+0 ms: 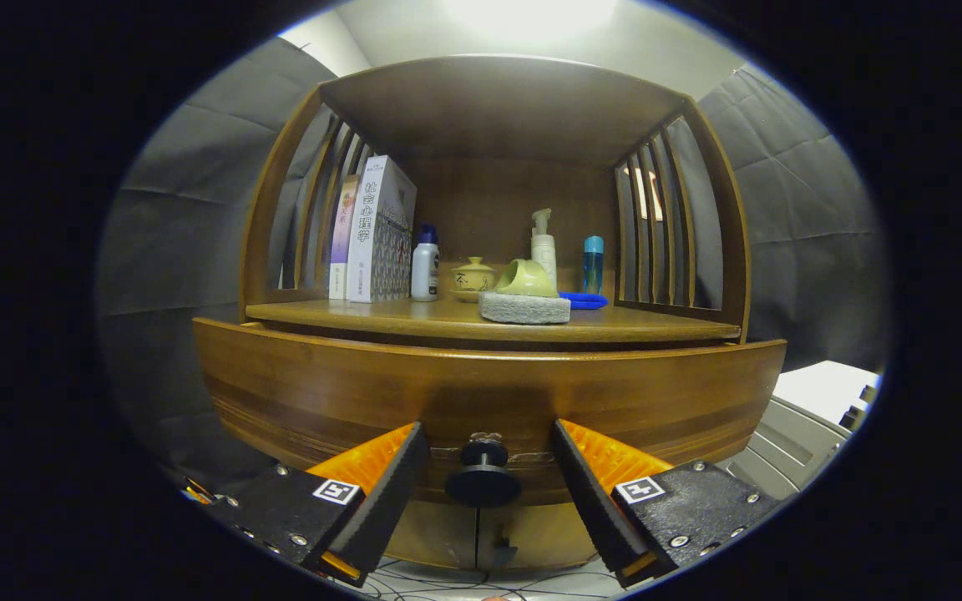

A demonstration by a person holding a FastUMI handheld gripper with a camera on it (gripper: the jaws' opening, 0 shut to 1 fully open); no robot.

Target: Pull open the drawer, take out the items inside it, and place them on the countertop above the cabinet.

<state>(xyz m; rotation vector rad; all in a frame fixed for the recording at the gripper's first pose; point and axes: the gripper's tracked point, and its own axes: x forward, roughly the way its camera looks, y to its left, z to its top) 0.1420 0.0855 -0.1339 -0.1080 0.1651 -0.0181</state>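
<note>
Wooden cabinet (489,392), gripper (488,480) spread around knob (482,477)

Well beyond the gripper, two books (371,238) are stood upright at the left, with a white bottle (425,267) just beside them. Rightward, a lidded ceramic jar (473,278) is seen, then a tipped green cup (526,280) laid on a grey sponge (524,308). Behind are a pump bottle (543,247), a blue bottle (593,264) and a blue cloth (584,300).

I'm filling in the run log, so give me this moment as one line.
phase: reach for handle | gripper: open, fingers either side of drawer knob, not pressing | drawer: closed | countertop: already holds books, bottles, cups
</note>
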